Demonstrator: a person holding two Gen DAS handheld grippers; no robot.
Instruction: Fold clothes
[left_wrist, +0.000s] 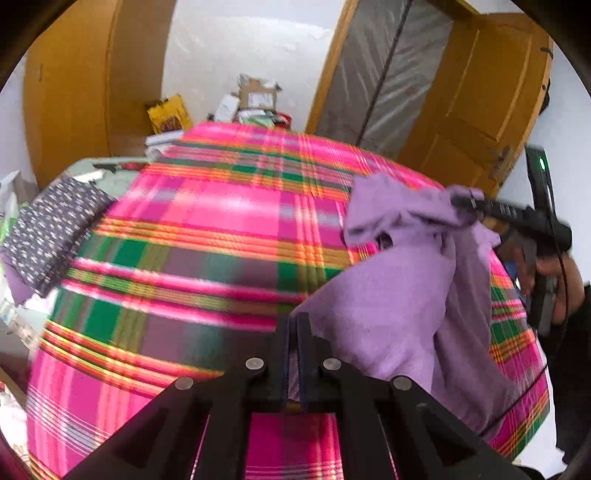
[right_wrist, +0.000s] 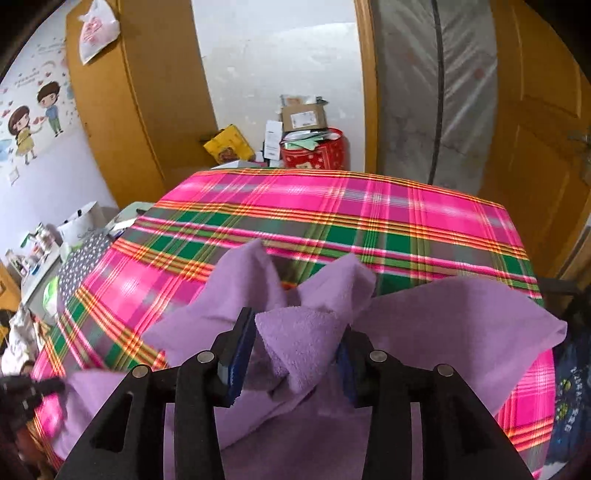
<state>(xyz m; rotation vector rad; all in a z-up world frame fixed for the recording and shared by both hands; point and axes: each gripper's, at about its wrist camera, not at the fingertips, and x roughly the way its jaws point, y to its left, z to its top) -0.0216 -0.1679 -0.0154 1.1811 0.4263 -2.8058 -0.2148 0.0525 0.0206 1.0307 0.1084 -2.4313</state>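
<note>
Two claws are on one lilac garment (right_wrist: 443, 325) lying over the near right part of my worktop (right_wrist: 332, 221), which wears a pink and green plaid cloth. My left claw (left_wrist: 294, 332) is clamped tight on a thin edge of the lilac fabric. My right claw (right_wrist: 295, 332) stands parted, a bunched fold of the same garment between its blue pads (right_wrist: 242, 350), which do not squeeze it. A folded dark dotted garment (left_wrist: 51, 229) sits at the worktop's far left edge.
</note>
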